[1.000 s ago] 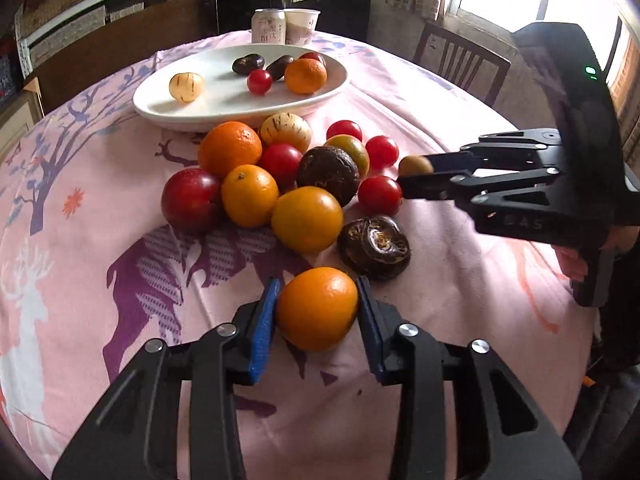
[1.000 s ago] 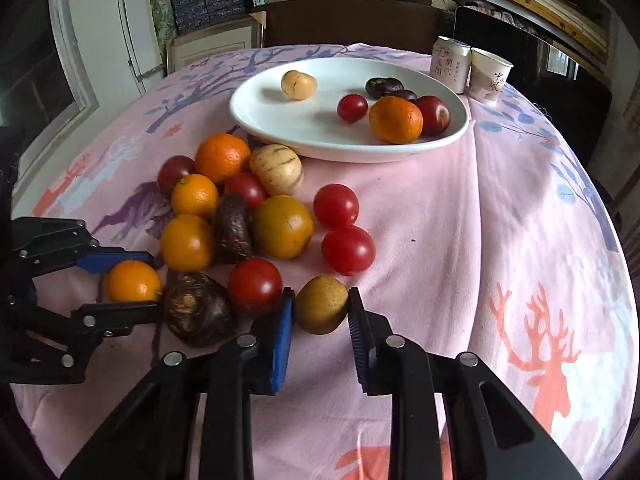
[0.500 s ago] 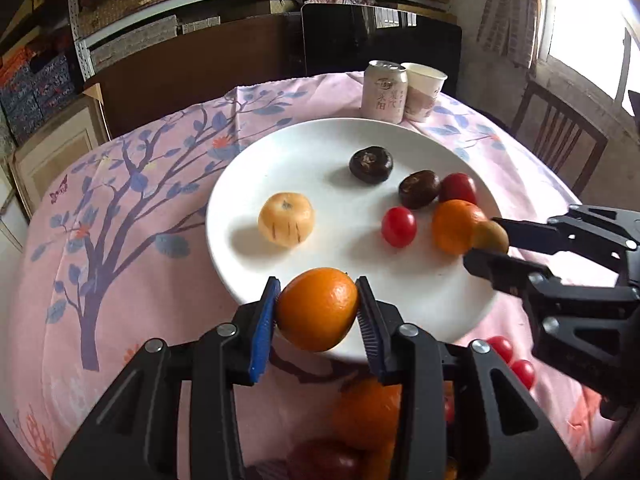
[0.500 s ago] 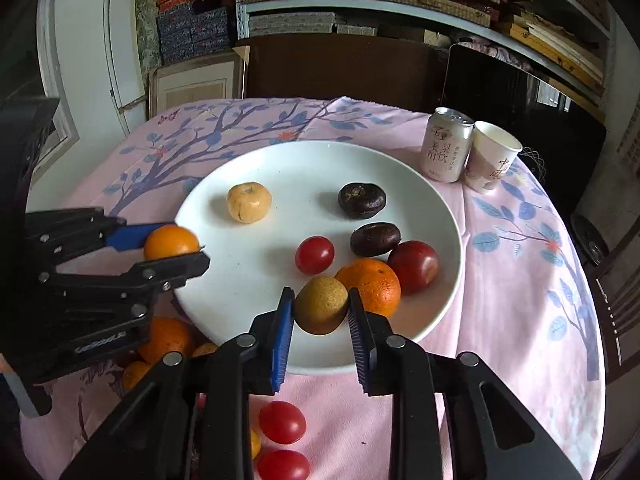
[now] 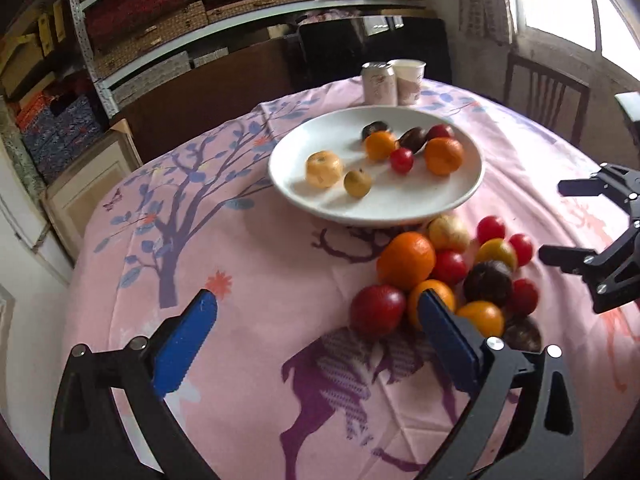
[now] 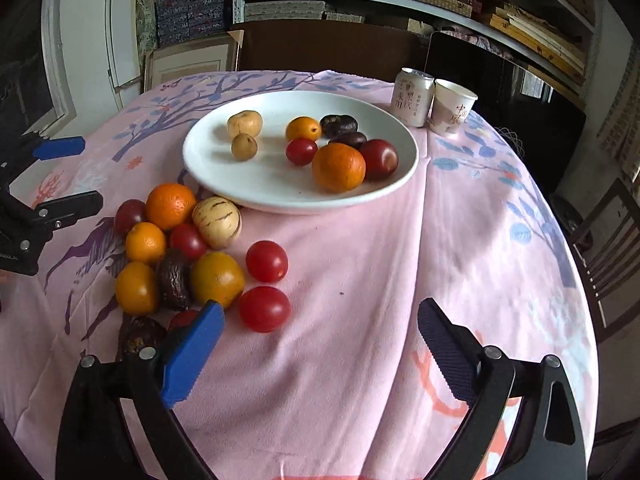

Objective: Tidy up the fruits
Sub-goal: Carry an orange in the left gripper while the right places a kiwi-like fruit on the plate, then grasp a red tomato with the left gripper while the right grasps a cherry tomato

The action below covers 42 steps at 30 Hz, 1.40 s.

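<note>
both grippers have just been opening; the left gripper [image 5: 316,308] and the right gripper [image 6: 320,320] are standing wide with nothing between the jaws. the small orange [image 6: 303,129] and the brownish fruit [image 6: 244,146] are lying on the white plate [image 6: 280,196]; more fruits [image 6: 180,248] are waiting on the pink cloth [image 6: 380,280] beside it.

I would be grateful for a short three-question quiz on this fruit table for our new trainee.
1. True or false: the left gripper holds an orange.
2. How many fruits lie on the white plate? A) five B) eight C) eleven
3. Fill in: the drink can stands beside a paper ____.

Key: 1 false, its jaws have just been opening and nothing is between them; 2 B; 3 cup.
</note>
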### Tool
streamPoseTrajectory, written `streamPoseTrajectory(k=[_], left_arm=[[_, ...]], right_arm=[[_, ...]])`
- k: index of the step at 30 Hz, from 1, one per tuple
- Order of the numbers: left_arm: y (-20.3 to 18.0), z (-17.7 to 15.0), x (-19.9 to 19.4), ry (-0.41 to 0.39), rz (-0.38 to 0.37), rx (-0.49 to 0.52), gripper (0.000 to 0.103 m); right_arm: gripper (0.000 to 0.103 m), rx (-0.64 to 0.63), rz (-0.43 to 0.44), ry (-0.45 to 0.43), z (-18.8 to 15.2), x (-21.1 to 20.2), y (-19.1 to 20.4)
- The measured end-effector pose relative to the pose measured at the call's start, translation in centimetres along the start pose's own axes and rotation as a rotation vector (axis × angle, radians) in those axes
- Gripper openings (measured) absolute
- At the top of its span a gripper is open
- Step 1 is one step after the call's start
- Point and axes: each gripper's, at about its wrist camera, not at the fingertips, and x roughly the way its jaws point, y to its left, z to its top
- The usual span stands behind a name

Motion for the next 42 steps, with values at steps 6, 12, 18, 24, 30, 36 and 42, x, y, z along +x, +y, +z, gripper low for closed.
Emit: streamPoseTrajectory(k=[6,12,18,24,30,36,42], left_arm=[[-0.9,-1.1,2.7,0.047,-0.036,0.076,0.099],[-1.6,-1.3,4.9,0.025,-0.163,0.104,0.054],[-2.1,-1.4,4.1,0.069,-0.216,0.104,0.037],[0.9,3.7,0.7,-0.076,-0.244,-0.058,0.037],[0.0,8.4,6.2,-0.012,-0.261,-0.128,0.037],[-1.5,7.5,9.7,0.061,-0.173,-0.055,0.060],[-1.2,6.5,4.1,-0.068,-0.059,0.048,0.098]], right_arm=[[0.098,0.000,0.064,0.044,0.2,2.3,0.3],[0.049,0.056,0.186,0.034,-0.3,2.6,0.4],[0.030,0.044,0.180,-0.009,-0.9,-0.1,1.1],[0.030,0.071,0.097,-0.160,4.2,-3.4,-1.6],[0.030,0.135,0.104,-0.125,9.7,1.8,-1.7],[0.090,0.091,0.081,-0.070,10.0,4.8,0.1],[0.099,0.092,0.026,-0.117,7.6,1.1,-2.0]])
